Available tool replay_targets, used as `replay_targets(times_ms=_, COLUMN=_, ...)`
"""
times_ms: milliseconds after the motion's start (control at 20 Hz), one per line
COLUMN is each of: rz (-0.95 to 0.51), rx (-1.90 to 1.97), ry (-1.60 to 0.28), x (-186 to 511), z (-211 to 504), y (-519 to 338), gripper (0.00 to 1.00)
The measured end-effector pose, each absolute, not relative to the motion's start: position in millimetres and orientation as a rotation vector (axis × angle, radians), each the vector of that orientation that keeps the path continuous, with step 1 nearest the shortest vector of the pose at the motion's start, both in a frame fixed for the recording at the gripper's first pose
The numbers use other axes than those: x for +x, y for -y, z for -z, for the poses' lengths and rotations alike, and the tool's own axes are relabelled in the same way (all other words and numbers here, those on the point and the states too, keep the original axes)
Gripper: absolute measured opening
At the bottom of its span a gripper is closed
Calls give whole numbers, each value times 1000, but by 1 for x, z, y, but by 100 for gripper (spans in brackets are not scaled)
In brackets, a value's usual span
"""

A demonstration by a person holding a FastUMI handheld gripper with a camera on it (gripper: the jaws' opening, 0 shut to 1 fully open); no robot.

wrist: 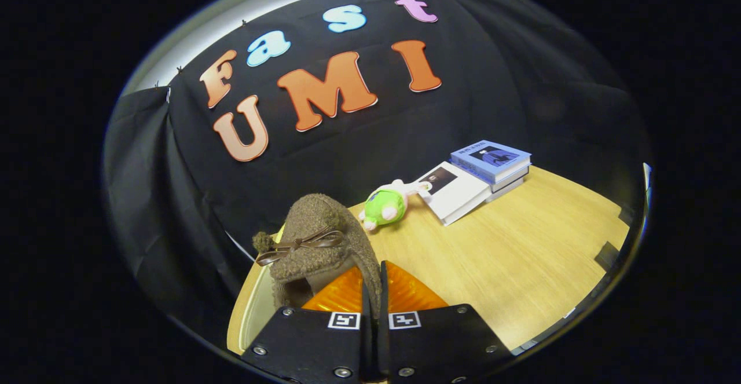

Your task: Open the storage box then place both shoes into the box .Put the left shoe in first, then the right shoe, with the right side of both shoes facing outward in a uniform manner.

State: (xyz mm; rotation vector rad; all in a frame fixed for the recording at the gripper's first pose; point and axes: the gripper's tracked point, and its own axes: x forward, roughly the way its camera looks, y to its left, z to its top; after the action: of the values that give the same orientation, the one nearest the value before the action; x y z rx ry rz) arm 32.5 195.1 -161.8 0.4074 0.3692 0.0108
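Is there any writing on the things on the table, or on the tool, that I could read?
Blue book: cover print too small to read.
White book: cover print blurred, unreadable.
Markers behind the fingers: black-and-white square patterns, no words.
Shoe, pinched between the shut fingers: no text visible.
Toy: no text visible.

Light is soft and even, falling from above onto the wooden table (521,245), which is bright with only faint shadows beside the books (492,167) and the green plush toy (385,204) beyond the fingers. The black cloth wall (492,83) stays dim and swallows detail. Fisheye distortion bends the table's edges; the fuzzy brown shoe (315,239), pinched in the gripper (375,291), looks sharp.
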Motion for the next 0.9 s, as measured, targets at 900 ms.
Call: replay_targets(times_ms=900, rz=113, rx=336, ry=-450, x=39, z=202, y=-255, gripper=8)
